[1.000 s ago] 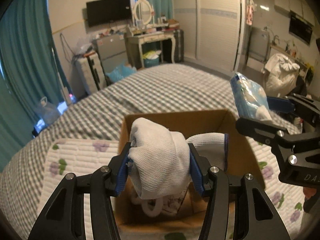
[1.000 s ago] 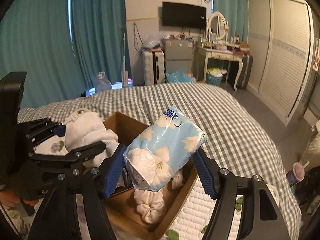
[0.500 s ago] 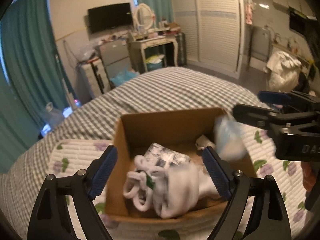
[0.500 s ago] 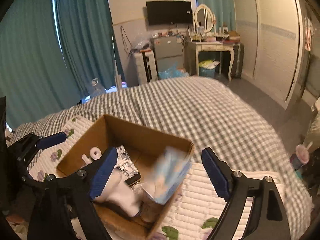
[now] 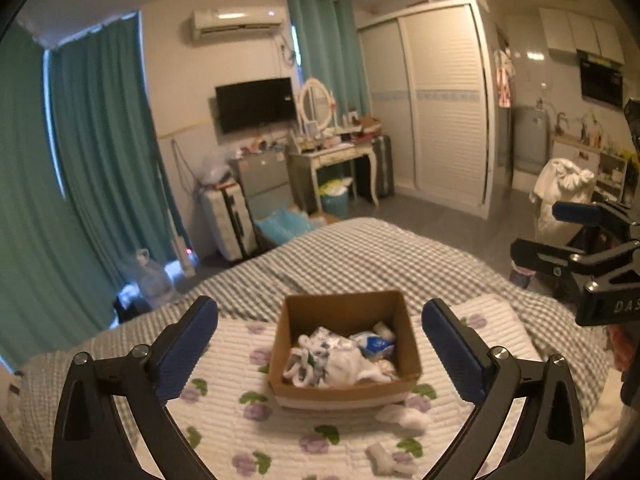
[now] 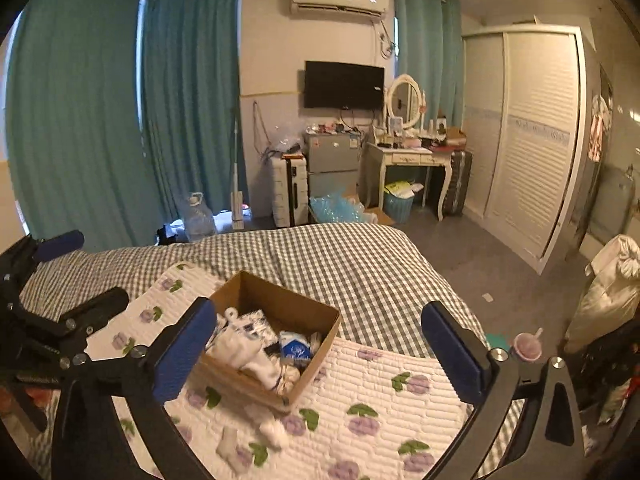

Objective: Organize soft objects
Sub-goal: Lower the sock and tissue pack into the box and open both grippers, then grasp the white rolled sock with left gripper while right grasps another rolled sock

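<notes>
A brown cardboard box (image 5: 346,394) sits on a white quilted mat with purple flowers (image 5: 224,412) on the bed. It holds white soft items (image 5: 344,364) and a blue-and-white tissue pack (image 5: 374,344). The box also shows in the right wrist view (image 6: 316,364), with the white items (image 6: 248,354) and the blue pack (image 6: 296,346) inside. Two small white pieces (image 5: 404,416) (image 5: 386,462) lie on the mat in front of the box. My left gripper (image 5: 320,346) is open and empty, high above and behind the box. My right gripper (image 6: 316,354) is open and empty, also raised.
The bed has a grey checked cover (image 6: 320,256). Beyond it stand a dressing table with mirror (image 6: 404,152), a small fridge (image 6: 330,160), teal curtains (image 6: 80,120) and a white wardrobe (image 6: 528,140). A pink cup (image 6: 528,346) stands on the floor at right.
Both grippers opened and dropped the white soft bundle and the blue tissue pack into the box. Both then pulled up and back, away from the box.
</notes>
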The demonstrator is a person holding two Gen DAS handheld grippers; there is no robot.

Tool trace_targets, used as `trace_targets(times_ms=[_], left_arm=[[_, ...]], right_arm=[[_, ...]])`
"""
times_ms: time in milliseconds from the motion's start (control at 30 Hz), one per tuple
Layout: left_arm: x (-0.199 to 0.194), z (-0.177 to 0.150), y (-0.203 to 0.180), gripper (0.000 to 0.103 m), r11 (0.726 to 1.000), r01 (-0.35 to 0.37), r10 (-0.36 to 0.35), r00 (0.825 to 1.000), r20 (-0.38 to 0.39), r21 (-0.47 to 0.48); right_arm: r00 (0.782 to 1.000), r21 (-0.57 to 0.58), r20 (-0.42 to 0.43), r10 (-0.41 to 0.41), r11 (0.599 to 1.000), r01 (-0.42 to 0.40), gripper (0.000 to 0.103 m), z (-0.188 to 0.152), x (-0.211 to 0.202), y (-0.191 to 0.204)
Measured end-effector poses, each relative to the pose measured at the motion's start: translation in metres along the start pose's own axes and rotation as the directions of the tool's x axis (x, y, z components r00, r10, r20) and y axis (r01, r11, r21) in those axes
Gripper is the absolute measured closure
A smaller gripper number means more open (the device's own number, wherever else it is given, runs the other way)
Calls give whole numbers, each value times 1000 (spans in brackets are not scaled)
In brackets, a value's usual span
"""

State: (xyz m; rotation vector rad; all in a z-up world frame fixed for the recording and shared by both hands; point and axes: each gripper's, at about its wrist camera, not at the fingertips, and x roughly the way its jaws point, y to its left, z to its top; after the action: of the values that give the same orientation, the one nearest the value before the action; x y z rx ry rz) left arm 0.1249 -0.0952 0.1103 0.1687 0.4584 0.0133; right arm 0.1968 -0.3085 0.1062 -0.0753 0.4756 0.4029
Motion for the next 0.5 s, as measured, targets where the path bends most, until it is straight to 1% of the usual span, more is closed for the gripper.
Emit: trace_targets(times_ms=[67, 167, 267, 300, 400, 500], left_arm=[[-14, -4, -4, 0, 1000, -17, 17, 1000, -6, -8], [-27, -12, -9, 0, 999, -49, 49, 999, -5, -19], [-37, -27, -15, 0, 995, -83, 83, 997, -11, -50], [-37, -34, -17, 0, 993, -94, 93, 995, -24, -76], [-28, -57, -19, 0, 983, -101, 92, 994, -67, -155], [-12, -86, -29, 0, 970, -89, 62, 990, -126, -225]], right_arm=[[1000, -17, -7, 12, 1000, -12, 0, -8, -14, 1], [997, -44, -41, 62, 997, -64, 0, -26, -29, 3], [997, -62, -70, 44, 997, -49, 0, -50, -33, -3], [997, -67, -74, 38, 997, -43, 0, -58, -34, -5], [996, -90, -88, 35, 995, -43, 0, -84, -27, -13], [993, -104, -103, 62, 992, -73, 0, -106, -13, -17]])
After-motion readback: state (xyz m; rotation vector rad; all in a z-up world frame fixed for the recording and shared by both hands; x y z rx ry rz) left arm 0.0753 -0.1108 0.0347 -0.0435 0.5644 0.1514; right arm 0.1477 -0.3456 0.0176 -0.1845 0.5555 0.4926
